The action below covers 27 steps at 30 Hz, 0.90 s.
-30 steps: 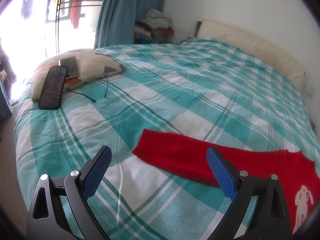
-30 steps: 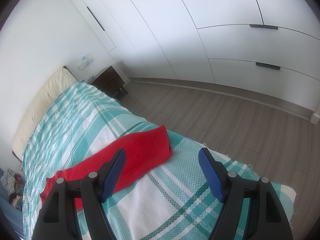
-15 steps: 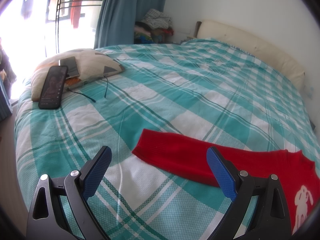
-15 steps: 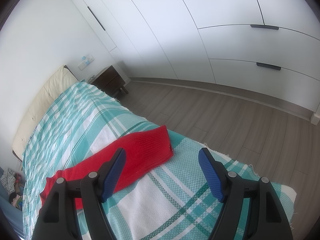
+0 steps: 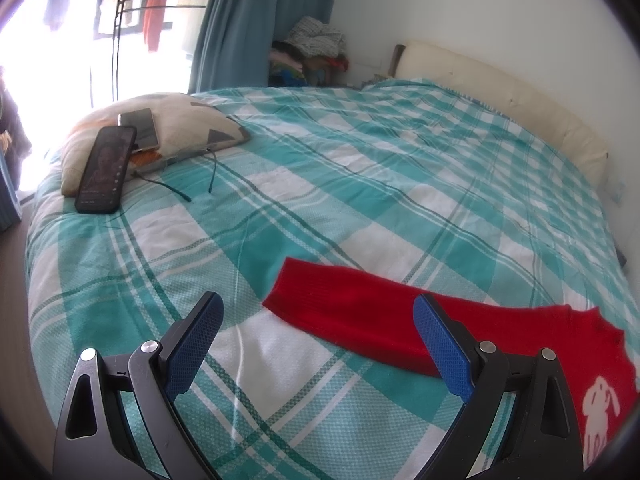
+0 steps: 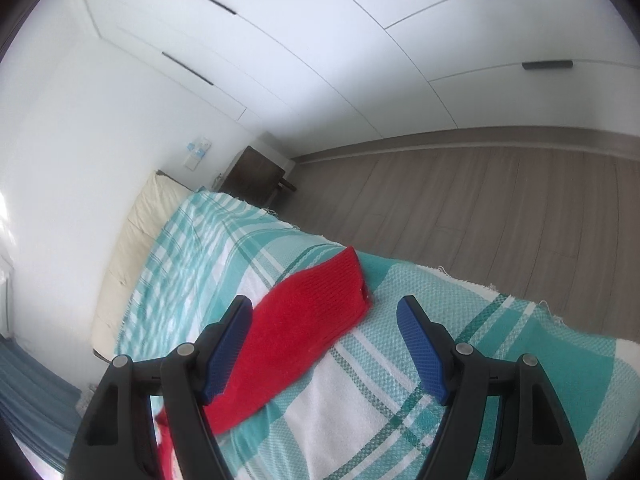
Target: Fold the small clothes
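Observation:
A small red sweater (image 5: 500, 340) with a white rabbit print lies flat on the teal checked bedspread (image 5: 320, 200). In the left wrist view one sleeve reaches left, its cuff just beyond my left gripper (image 5: 318, 312), which hovers open above the sleeve with nothing between its blue pads. In the right wrist view the other sleeve (image 6: 312, 320) stretches toward the bed's edge. My right gripper (image 6: 324, 316) is open, tilted, with the sleeve's cuff end lying under the gap between its fingers and the pads apart from the cloth.
A pillow (image 5: 176, 128) with two phones (image 5: 106, 170) and a thin cord sits at the bed's far left. A cream headboard (image 5: 500, 92), blue curtain (image 5: 256, 20) and clothes pile stand behind. The bed edge drops to wooden floor (image 6: 500, 200); white wardrobes (image 6: 400, 40) and a dark nightstand (image 6: 256, 176) beyond.
The right gripper has rolled and dipped closer over the sleeve's cuff, so the view now tilts. The left gripper and the sweater have stayed still.

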Each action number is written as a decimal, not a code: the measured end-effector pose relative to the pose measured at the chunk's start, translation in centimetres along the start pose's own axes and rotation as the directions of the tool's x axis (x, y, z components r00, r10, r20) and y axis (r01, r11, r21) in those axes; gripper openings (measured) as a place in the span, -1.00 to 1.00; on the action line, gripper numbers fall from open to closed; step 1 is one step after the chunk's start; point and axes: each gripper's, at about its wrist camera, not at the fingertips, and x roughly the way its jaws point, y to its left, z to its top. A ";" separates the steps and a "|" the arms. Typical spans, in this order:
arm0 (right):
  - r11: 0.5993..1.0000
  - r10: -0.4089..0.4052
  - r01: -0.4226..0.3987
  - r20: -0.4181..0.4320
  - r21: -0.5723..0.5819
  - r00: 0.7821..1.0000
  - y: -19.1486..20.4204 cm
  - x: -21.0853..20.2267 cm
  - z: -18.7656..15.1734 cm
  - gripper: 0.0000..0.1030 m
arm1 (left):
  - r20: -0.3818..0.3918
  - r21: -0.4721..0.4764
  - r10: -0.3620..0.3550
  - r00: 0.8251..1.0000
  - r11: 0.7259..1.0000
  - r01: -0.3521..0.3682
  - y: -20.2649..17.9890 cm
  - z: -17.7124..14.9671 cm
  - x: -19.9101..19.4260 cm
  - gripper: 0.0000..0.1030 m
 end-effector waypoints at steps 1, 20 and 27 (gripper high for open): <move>0.999 0.034 -0.033 -0.021 0.037 0.999 -0.5 0.3 0.0 0.44 | -0.002 -0.001 0.001 1.000 1.000 -0.001 0.0 0.0 0.0 0.88; 0.999 -0.017 0.011 -0.190 -0.031 0.982 1.1 10.3 0.2 0.27 | -0.019 0.056 0.017 1.000 0.998 -0.016 -1.2 -0.2 0.0 0.88; 0.994 -0.085 0.072 -0.171 -0.084 0.982 1.1 10.8 0.7 -0.92 | -0.018 0.063 0.020 1.000 0.998 -0.019 -1.4 -0.2 0.0 0.88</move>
